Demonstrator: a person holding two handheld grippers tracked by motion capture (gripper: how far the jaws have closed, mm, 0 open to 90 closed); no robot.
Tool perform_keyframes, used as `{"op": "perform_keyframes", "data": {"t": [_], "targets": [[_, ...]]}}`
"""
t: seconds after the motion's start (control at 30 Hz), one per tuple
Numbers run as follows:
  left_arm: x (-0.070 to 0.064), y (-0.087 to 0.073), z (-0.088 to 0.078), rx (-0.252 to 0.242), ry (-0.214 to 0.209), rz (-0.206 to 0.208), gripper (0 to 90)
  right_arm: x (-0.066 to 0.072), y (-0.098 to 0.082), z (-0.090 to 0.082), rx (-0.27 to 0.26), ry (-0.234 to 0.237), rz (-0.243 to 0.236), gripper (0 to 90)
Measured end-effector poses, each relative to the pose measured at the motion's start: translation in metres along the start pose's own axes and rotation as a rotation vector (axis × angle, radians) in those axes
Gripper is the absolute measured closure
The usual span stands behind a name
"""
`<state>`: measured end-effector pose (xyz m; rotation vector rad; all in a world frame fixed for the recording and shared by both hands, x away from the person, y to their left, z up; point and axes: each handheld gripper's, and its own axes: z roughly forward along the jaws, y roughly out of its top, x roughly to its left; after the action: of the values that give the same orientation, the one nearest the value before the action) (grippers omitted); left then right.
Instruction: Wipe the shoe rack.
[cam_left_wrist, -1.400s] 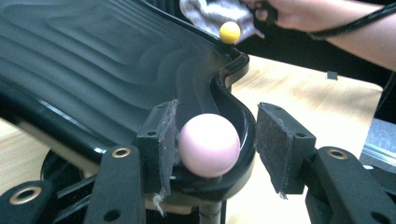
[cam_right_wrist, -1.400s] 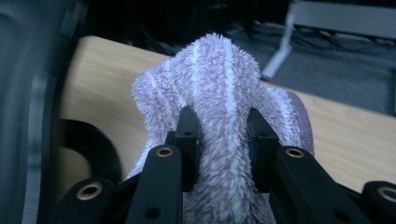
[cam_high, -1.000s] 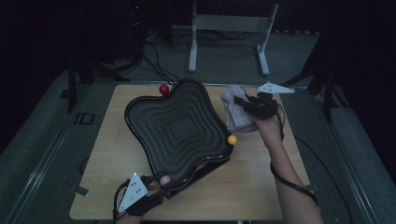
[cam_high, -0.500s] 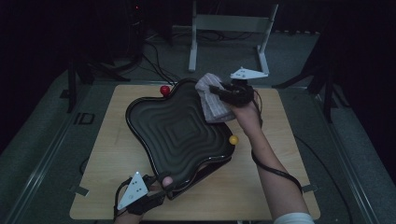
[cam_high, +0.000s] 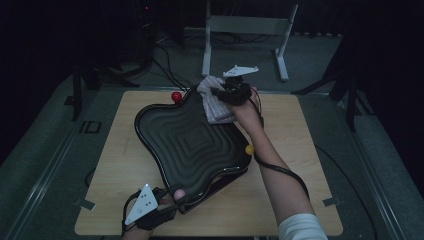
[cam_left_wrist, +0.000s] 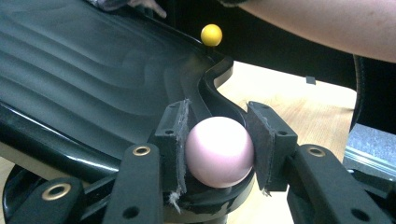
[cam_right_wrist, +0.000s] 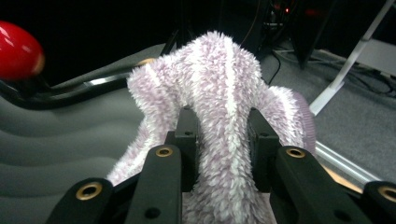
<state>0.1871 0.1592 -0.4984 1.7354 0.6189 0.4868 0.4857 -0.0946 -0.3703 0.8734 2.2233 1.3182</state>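
Dark floor and cables ring a wooden tabletop (cam_high: 300, 130) that carries a black wavy tray (cam_high: 192, 142), tilted up at its near corner. Just beyond the tray's far rim sits a red ball (cam_high: 176, 96); at its right edge a yellow ball (cam_high: 249, 149) sits just beside the rim.

At the near corner, the left gripper (cam_high: 150, 210) has its jaws partly closed on a pink ball (cam_left_wrist: 219, 151) fixed at the tray's rim; both pads press against its sides in the left gripper view, where the yellow ball (cam_left_wrist: 211, 35) shows farther along the edge.

Over the tray's far right corner, the right gripper (cam_high: 230, 92) has its jaws pinched tight on a fluffy cloth (cam_high: 215, 105), white with pale purple stripes. In the right gripper view a fold of the cloth (cam_right_wrist: 224, 107) bulges up between and above the jaws, the rest hanging down onto the ridged tray (cam_right_wrist: 56, 140), with the red ball (cam_right_wrist: 18, 50) at upper left. A forearm (cam_high: 280, 180) crosses the tabletop to that gripper.
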Motion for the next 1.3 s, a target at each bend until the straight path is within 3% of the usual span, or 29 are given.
{"op": "perform_keyframes", "data": {"t": [0.2,0.37,1.3], "targets": [[0.000,0.000,0.000,-0.003,-0.003,-0.001,60.4,-0.002,-0.010,-0.003,0.018,-0.044,-0.015,71.5],[0.000,0.000,0.000,-0.003,-0.004,-0.004,60.4,-0.008,-0.021,-0.009,0.024,-0.014,0.010,71.2],[-0.001,0.001,0.003,0.001,-0.010,-0.005,60.4,0.003,-0.074,-0.044,0.015,0.023,-0.020,70.7]]}}
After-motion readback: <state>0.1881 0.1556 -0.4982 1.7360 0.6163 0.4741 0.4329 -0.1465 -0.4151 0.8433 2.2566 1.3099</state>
